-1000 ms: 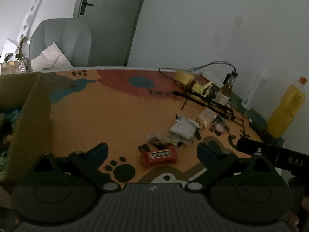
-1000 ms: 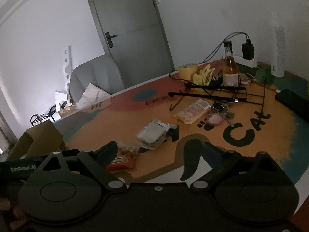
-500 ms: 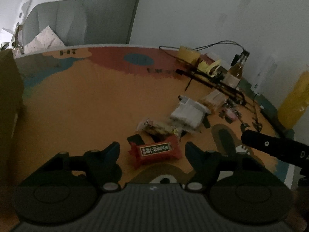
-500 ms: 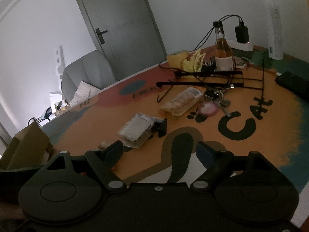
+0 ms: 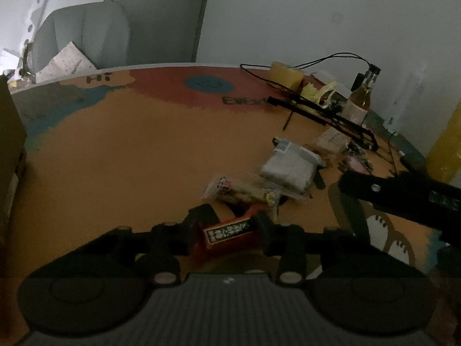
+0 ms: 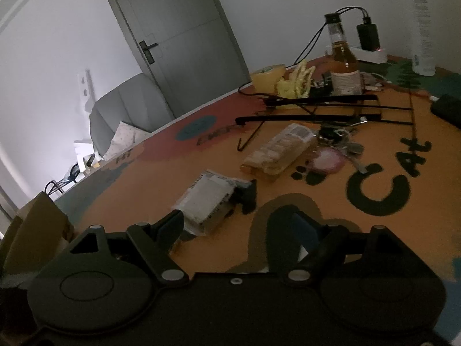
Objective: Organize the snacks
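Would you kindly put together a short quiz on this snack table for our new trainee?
1. True or false: the red snack packet sits between the jaws of the left gripper.
2. In the left wrist view, what lies just beyond that packet? A) a clear-wrapped snack; B) a banana; C) a mug.
3. Fill in the blank: the brown glass bottle at the far side of the table stands ____.

Key
1. True. The jaws have just been closing, and the packet is between them.
2. A.
3. Upright.
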Action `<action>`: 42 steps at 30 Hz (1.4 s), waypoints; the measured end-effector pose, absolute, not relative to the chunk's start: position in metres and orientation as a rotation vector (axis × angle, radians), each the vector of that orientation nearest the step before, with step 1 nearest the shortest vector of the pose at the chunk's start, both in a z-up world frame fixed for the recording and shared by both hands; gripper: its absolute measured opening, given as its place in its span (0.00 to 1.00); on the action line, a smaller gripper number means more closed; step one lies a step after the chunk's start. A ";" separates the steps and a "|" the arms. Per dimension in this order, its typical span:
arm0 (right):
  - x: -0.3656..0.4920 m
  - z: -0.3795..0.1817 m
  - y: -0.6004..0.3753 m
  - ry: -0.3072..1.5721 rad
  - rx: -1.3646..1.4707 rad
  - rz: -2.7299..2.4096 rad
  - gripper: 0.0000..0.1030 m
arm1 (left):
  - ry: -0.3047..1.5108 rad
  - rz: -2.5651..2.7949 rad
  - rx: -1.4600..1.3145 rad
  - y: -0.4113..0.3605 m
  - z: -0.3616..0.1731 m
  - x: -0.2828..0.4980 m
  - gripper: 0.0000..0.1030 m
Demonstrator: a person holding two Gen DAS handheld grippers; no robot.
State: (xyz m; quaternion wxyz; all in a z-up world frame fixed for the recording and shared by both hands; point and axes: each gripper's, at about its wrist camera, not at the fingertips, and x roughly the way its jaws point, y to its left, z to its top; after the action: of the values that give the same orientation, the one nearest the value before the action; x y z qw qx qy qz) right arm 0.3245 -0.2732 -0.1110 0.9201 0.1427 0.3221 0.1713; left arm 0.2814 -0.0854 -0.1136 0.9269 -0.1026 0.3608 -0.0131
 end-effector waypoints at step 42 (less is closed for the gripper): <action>0.337 -0.119 -0.241 0.672 0.140 0.227 0.48 | 0.715 0.012 -0.247 -0.067 -0.114 0.280 0.80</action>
State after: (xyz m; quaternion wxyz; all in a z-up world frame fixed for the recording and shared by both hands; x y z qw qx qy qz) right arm 0.3372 -0.2409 -0.1189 0.9354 0.0683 0.3286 0.1111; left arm 0.2797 -0.0670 -0.1144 0.9293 -0.1205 0.3490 0.0058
